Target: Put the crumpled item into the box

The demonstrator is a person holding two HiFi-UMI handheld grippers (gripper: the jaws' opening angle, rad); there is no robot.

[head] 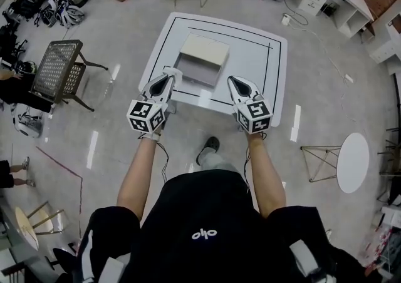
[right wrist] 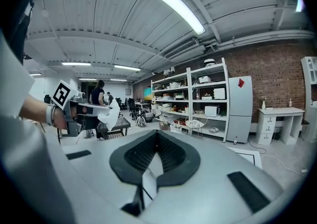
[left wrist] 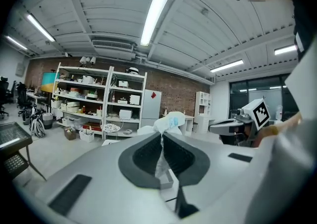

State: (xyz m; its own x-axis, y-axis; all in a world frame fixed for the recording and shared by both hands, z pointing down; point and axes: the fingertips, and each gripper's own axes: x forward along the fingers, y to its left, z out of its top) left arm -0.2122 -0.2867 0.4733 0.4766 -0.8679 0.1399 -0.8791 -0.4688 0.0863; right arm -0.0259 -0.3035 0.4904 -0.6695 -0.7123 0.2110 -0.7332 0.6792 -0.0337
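Two grippers are held side by side above the near edge of a white table [head: 258, 56]. The left gripper [head: 171, 76] has its jaws closed on a crumpled white item [left wrist: 169, 121], which sticks out past the jaw tips. The right gripper [head: 232, 81] has its jaws pressed together, with nothing between them. Just beyond both, a box [head: 203, 50] is seen on the table. Farther off, shelves [left wrist: 99, 99] are set against a brick wall [left wrist: 173, 91].

Crumpled item [left wrist: 171, 120] in left tool [left wrist: 162, 136]; open box [head: 203, 51]
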